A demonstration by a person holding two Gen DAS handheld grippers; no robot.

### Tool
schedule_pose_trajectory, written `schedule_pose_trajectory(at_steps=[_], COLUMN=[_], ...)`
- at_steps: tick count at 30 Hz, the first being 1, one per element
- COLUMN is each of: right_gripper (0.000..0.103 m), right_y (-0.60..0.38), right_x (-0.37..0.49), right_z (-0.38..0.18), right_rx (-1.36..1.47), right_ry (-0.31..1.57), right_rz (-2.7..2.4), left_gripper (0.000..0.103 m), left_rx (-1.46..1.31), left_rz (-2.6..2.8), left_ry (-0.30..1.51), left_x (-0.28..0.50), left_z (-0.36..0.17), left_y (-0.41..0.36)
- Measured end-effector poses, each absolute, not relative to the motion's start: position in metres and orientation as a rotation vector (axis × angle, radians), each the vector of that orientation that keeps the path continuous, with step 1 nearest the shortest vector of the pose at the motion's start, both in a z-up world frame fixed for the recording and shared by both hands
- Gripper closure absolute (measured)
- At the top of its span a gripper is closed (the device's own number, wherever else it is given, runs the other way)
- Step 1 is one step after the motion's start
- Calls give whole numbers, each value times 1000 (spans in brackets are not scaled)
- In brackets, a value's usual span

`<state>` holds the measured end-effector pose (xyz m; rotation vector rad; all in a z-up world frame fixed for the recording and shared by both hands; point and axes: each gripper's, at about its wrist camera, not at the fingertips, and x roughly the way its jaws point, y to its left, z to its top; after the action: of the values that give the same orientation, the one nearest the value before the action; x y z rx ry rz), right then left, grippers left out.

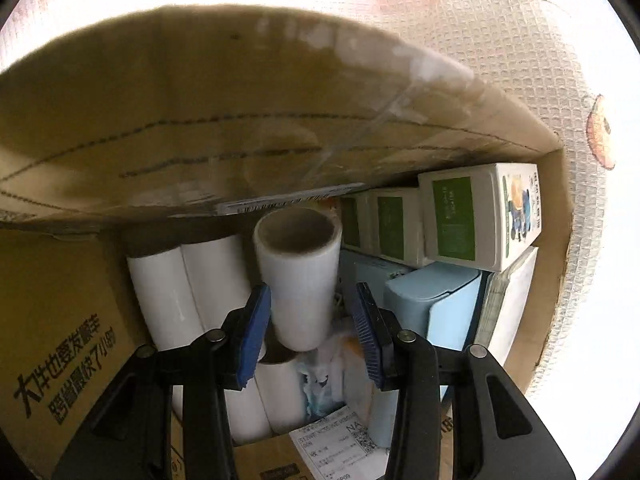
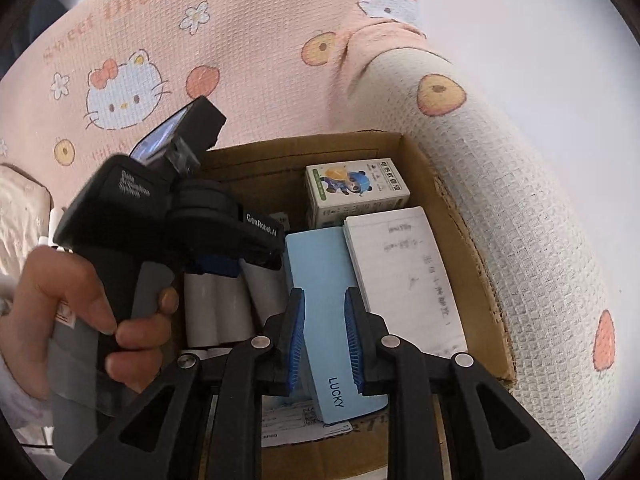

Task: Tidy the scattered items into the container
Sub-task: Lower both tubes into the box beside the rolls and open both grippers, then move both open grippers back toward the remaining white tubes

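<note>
Pink cartoon-print bedding [image 2: 168,40] surrounds the cardboard box [image 2: 472,248]. Inside it, the left tongs [image 1: 310,320] grip a clear film roll [image 1: 298,276] just right of white rolls [image 1: 180,292]. Right tongs [image 2: 324,334] hang closed and empty above the blue box [image 2: 320,272], near a panda carton [image 2: 356,192].

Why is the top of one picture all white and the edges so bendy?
Left wrist view: glare whitens the waffle-weave blanket above the brown cardboard box, whose flap blurs. Right wrist view: softer light; the fisheye lens curves the box rim.
</note>
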<state>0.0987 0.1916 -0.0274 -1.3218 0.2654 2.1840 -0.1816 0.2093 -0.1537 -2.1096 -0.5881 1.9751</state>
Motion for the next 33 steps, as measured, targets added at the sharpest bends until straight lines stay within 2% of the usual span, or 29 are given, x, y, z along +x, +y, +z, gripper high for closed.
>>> schedule_pose_trajectory(at_steps=[7, 11, 12, 14, 25, 33], right_gripper=[85, 85, 85, 85, 85, 85], right_y=[193, 184, 181, 176, 143, 112], right_x=[100, 95, 93, 90, 76, 60], right_z=[-27, -29, -29, -29, -31, -29], right_rx=[-1327, -1339, -1343, -1349, -1402, -1430], right_ry=[259, 252, 244, 230, 183, 113], right_rz=[2175, 2211, 2221, 2234, 2278, 2300], left_gripper=[58, 85, 90, 93, 98, 100], left_rx=[-2107, -1943, -1891, -1821, -1515, -1360], left_rz=[1939, 2045, 2080, 2111, 2238, 2260], left_ry=[-522, -446, -425, -418, -476, -467], left_x=[-169, -153, -149, -143, -130, -110], left_z=[-143, -110, -100, -87, -33, -42], left_y=[206, 199, 196, 189, 111, 91])
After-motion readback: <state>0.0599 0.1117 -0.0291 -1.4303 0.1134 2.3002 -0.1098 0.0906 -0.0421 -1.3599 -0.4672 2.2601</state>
